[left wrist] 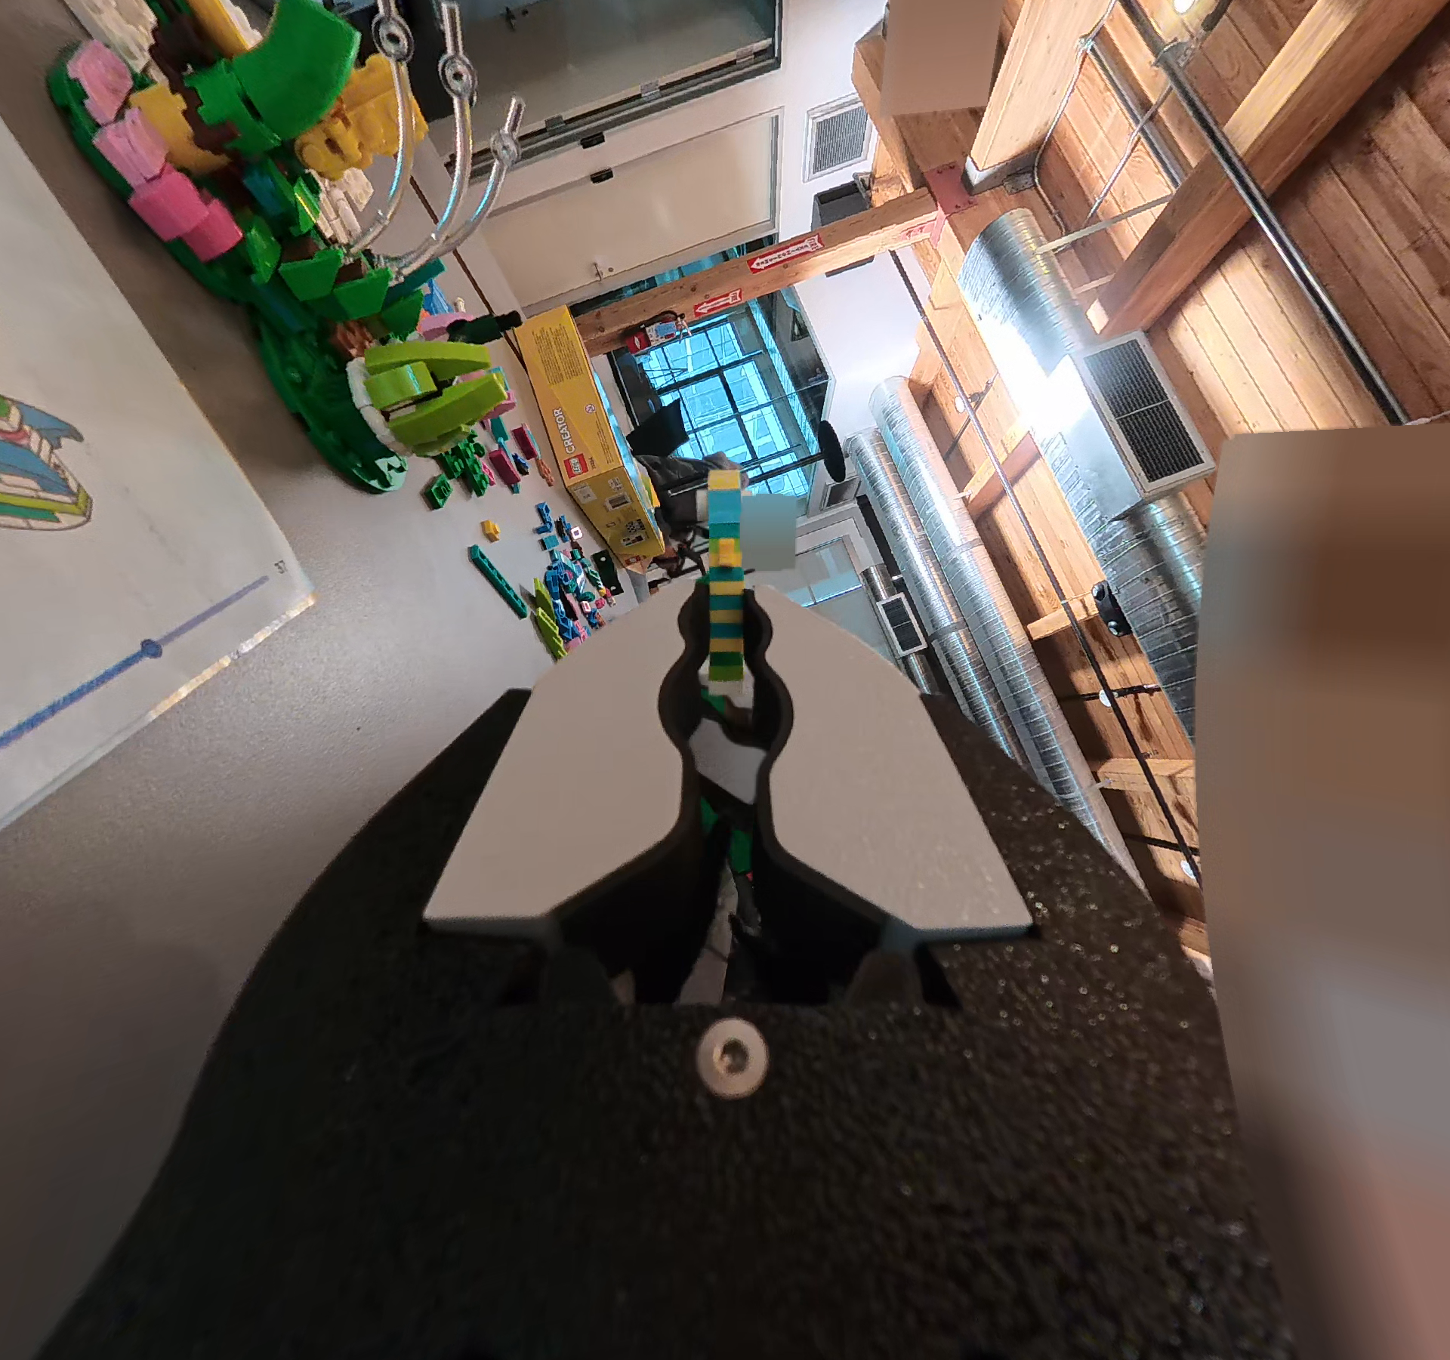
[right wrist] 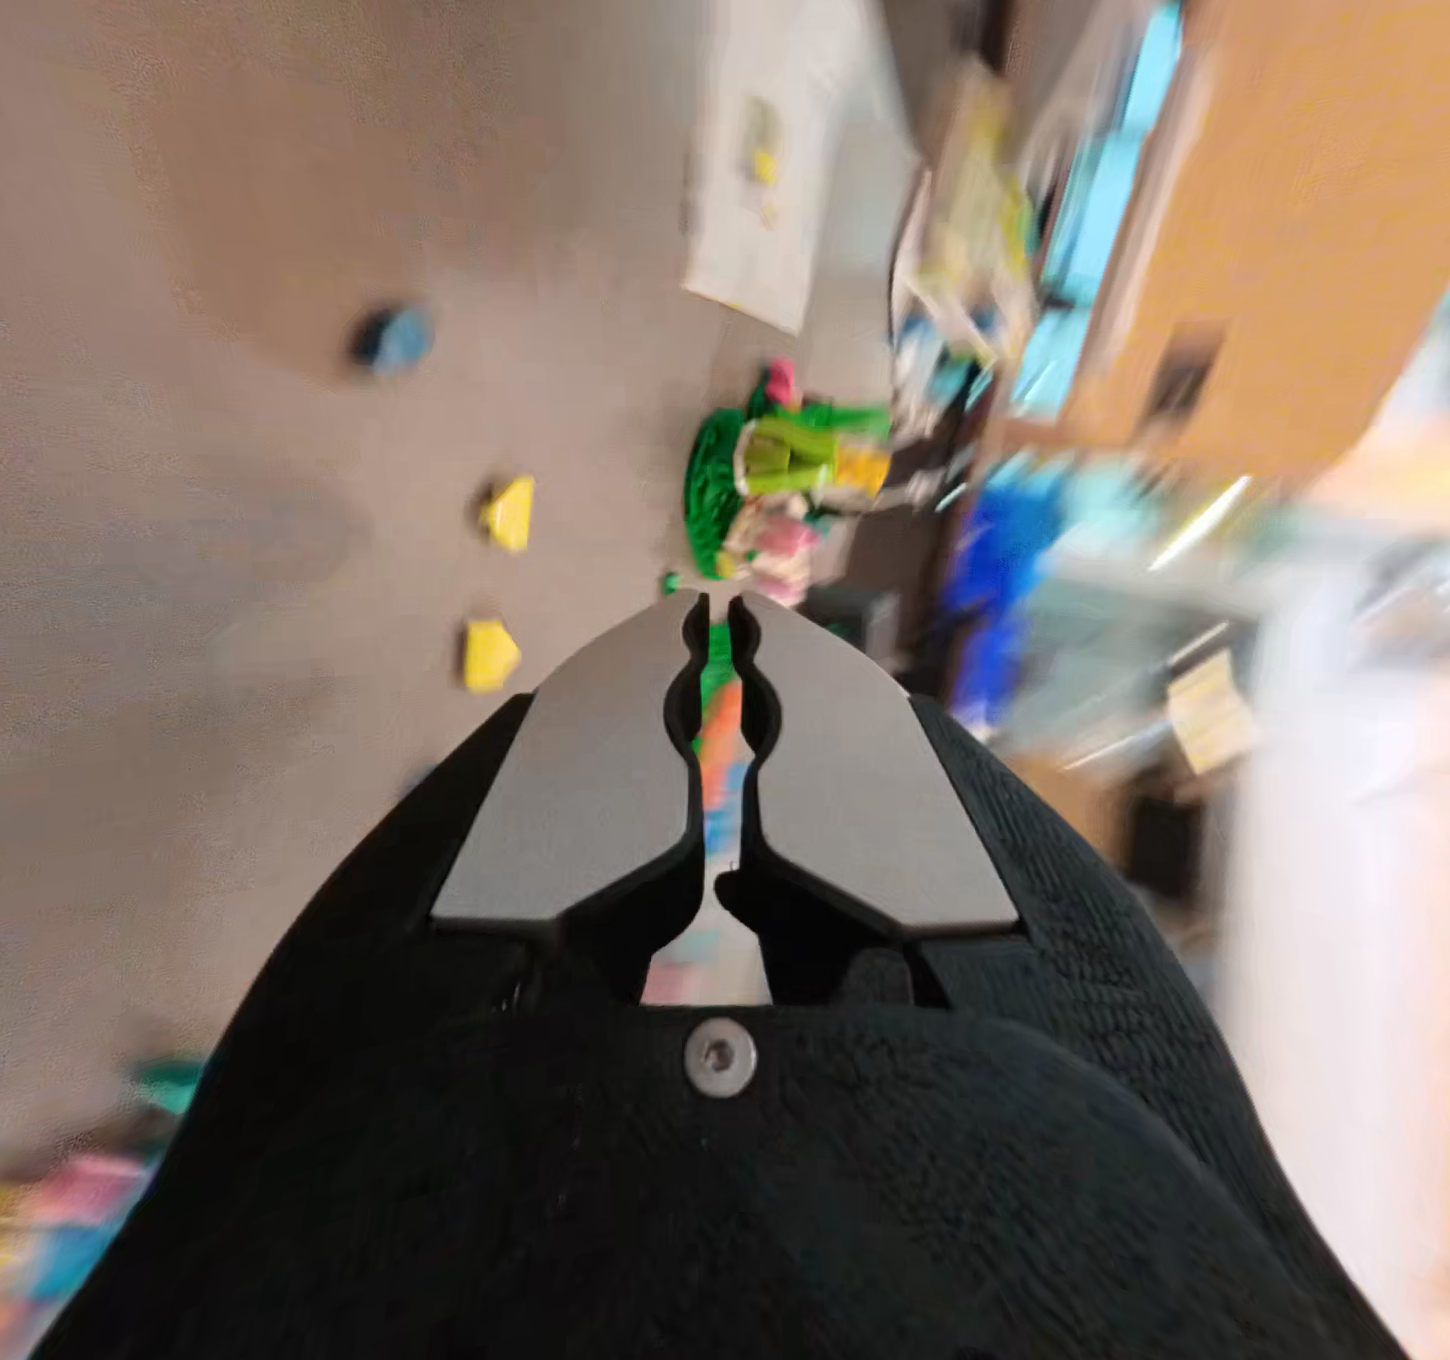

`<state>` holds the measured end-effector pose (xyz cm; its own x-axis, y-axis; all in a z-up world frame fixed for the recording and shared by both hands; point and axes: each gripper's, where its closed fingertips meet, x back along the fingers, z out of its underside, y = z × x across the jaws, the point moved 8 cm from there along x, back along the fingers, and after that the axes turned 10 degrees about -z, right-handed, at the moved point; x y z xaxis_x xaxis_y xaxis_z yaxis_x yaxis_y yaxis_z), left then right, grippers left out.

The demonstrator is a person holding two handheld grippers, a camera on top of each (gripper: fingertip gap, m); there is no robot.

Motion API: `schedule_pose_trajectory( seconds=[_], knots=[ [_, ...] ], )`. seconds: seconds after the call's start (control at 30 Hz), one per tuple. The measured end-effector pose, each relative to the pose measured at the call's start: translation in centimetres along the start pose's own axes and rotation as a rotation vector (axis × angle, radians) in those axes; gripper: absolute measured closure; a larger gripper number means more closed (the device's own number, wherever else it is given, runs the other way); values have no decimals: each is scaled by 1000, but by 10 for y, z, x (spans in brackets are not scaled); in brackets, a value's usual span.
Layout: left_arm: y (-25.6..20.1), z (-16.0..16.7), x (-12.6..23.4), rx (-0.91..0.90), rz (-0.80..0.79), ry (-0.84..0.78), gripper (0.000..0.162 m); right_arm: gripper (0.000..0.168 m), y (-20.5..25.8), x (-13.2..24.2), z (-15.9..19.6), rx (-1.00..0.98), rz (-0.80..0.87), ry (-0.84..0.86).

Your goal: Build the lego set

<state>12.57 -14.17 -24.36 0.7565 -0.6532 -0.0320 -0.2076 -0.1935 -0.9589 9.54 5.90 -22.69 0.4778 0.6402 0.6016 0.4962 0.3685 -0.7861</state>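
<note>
Clamped between the fingers of the left hand-held gripper (left wrist: 726,600) is a slim striped lego strip (left wrist: 726,577) of teal, yellow and green plates, its far end poking out beyond the fingertips and raised off the counter (left wrist: 377,695), against the background of the room. From the left wrist view the whole scene sits tilted: the grey counter runs along the left side, with an open instruction booklet (left wrist: 118,522) lying at the near left edge. Farther back stands the large lego build (left wrist: 259,224), a green base crowded with pink, yellow and lime pieces, and clear curved rods (left wrist: 439,145) arching up from it. Loose bricks (left wrist: 549,561) in teal, green and pink lie scattered between that build and a yellow lego box (left wrist: 588,436) standing on the counter. Wooden ceiling beams and silver ducts fill the right side. Turning to the right wrist view, everything beyond the tool is heavily smeared by motion. The right hand-held gripper (right wrist: 718,604) has its fingers nearly together with a thin slit between them and nothing gripped at the tips. Ahead of it the green lego build shows as a blur (right wrist: 753,491), two loose yellow pieces (right wrist: 490,655) lie apart on the counter to the left, and a white sheet (right wrist: 769,224) lies farther back.
</note>
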Motion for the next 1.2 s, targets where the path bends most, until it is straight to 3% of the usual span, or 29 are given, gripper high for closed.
schedule_pose_trajectory(
  seconds=[0.1,0.2,0.27,0.4,0.53,0.8,0.97,1.2],
  knots=[
    [1,-1,0,-13,-3,-9,154,162,-11,-1,-6,-777,-188,-113],
    [2,1,0,-25,-5,-3,154,159,-10,-9,-1,-1140,-274,-109],
    [3,3,-1,-26,0,6,155,158,-5,-16,-1,-1271,-323,-129],
    [6,6,-3,13,34,35,154,155,8,-28,-4,-1313,-305,-82],
    [11,9,-4,31,36,54,155,147,15,-31,-3,-1243,-271,13],
    [12,14,-9,46,64,84,155,148,14,-25,10,-1161,-331,98],
    [12,16,-10,37,63,94,155,148,14,-22,14,-1225,-381,38],
    [11,17,-10,28,64,101,155,147,16,-21,16,-1151,-377,33]
  ],
)
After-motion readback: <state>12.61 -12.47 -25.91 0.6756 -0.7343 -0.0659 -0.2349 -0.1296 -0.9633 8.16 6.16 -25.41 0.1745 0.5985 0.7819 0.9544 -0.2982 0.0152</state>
